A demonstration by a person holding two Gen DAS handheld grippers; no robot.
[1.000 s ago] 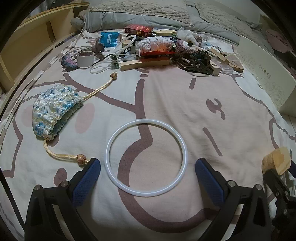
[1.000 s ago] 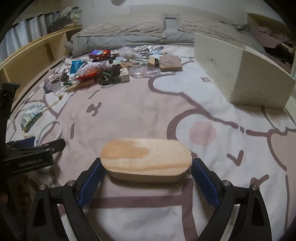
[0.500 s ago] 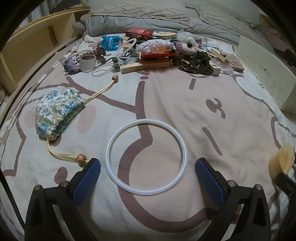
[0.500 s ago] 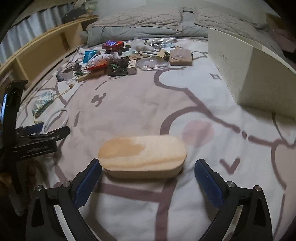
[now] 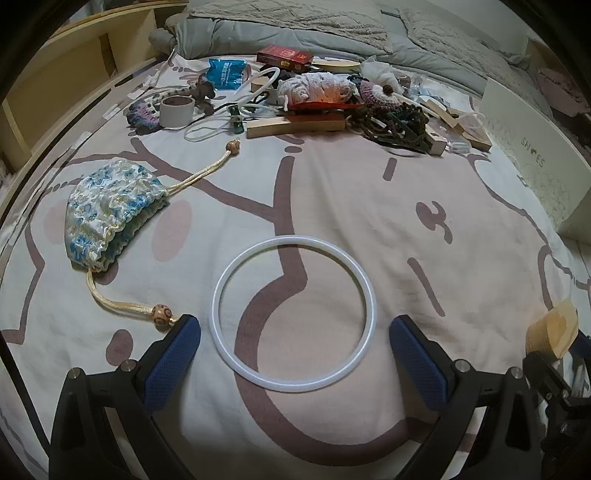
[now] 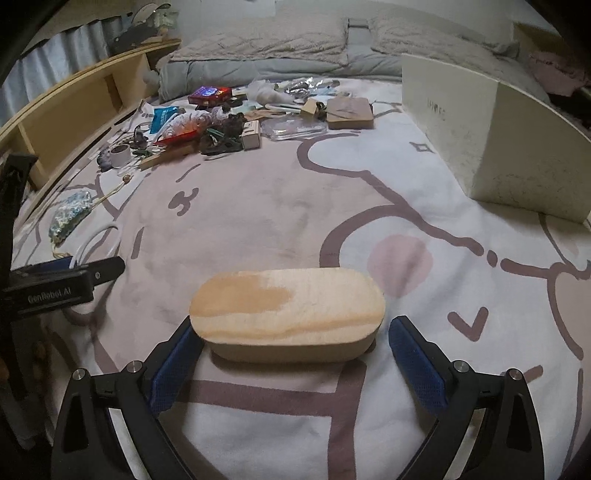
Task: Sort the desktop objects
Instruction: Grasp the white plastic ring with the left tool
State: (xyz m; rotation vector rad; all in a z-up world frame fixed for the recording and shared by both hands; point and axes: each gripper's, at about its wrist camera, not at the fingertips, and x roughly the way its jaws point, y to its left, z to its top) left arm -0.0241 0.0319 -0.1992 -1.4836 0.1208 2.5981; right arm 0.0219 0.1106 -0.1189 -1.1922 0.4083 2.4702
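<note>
The right gripper (image 6: 295, 354) stands released around the wooden block (image 6: 287, 308), low in the frame. The left gripper (image 5: 295, 354), also spread, frames the white ring (image 5: 293, 314); next it likely must close there.

This is a bedroom in a home. The working surface is a bed spread with a white and pink cartoon-print blanket (image 6: 258, 206). At its far end lie a rumpled grey quilted duvet (image 6: 266, 48) and grey pillow (image 6: 436, 33). A pale wooden open-shelf bedside unit (image 6: 70, 107) runs along the left edge, with a light curtain (image 6: 62, 48) behind it. A white cardboard shoe box (image 6: 491, 129) stands on the bed at the right.
</note>
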